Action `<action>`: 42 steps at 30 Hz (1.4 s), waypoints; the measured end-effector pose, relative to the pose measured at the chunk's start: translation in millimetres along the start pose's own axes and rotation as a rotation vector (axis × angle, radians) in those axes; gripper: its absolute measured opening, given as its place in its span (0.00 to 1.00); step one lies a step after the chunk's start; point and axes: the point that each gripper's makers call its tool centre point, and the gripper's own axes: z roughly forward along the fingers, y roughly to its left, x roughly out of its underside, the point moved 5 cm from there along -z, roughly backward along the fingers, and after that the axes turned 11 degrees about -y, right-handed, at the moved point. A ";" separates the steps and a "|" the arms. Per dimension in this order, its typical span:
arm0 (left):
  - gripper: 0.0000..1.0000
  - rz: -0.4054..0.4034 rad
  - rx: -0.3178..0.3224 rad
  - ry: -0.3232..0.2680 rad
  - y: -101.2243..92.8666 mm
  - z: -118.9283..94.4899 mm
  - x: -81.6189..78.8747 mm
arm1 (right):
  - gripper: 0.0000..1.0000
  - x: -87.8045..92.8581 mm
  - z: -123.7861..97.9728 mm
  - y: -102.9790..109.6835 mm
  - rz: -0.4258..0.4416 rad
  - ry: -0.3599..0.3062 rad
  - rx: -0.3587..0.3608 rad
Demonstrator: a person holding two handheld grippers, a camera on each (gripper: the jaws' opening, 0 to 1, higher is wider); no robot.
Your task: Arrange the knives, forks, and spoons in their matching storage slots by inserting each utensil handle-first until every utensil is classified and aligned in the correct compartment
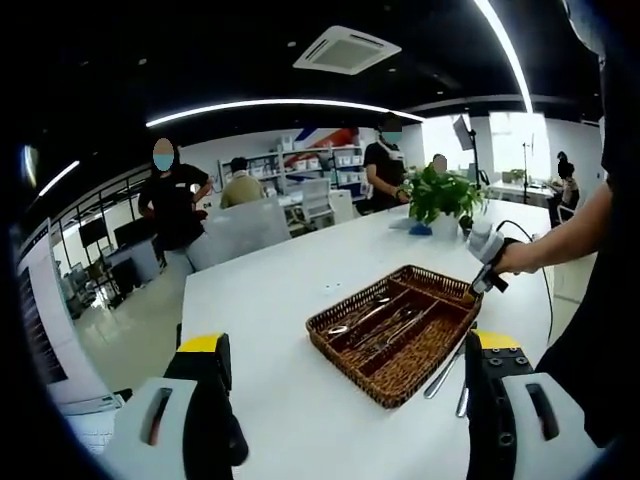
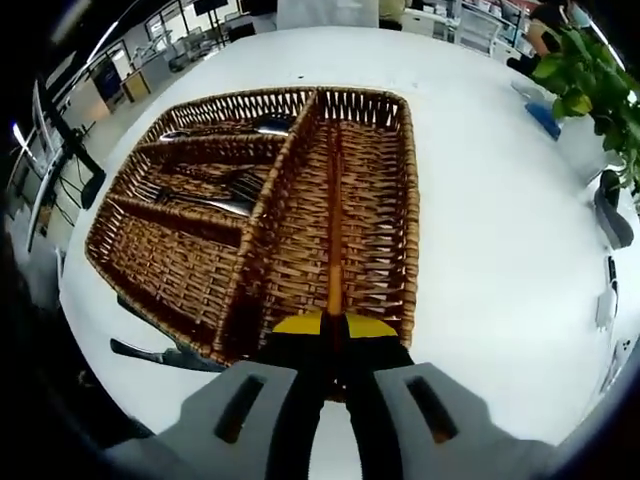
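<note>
Utensils (image 2: 215, 195) lie in the small left-hand slots of a wicker tray (image 2: 385, 240) on a white table (image 2: 500, 260) in the right gripper view: spoons (image 2: 255, 126) in the slot at upper left, forks just below them, and the slot under those bare. The tray's long right compartment holds one orange rod-like piece (image 2: 334, 240) running down its middle. The right gripper (image 2: 334, 325), at bottom centre, has its jaws pressed together on the near end of that piece, their yellow tips touching at the tray's near rim. A dark utensil (image 2: 150, 352) lies on the table beside the tray's lower left corner.

In the left gripper view the left gripper (image 1: 350, 350) sits at the bottom of the frame, jaws spread wide and holding nothing, well short of the tray (image 1: 400, 375) at centre. Two utensils (image 1: 445, 372) rest on the table against the tray's lower right side. At right, a hand (image 1: 515, 258) holds the right gripper (image 1: 478, 290) at the tray's right corner. A potted plant (image 1: 443, 195) stands at upper right.
</note>
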 end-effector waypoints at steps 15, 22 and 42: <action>0.99 0.003 -0.010 0.003 0.6 -3.4 0.9 | 0.04 -2.9 5.5 0.3 0.033 0.041 -0.069; 0.99 -0.002 -0.009 0.009 0.8 -2.4 3.4 | 0.16 -14.5 -3.2 4.9 -0.037 -0.046 -0.116; 0.99 0.001 0.025 0.002 -4.2 10.0 -0.3 | 1.00 -93.9 -58.9 6.6 -0.286 -0.522 -0.236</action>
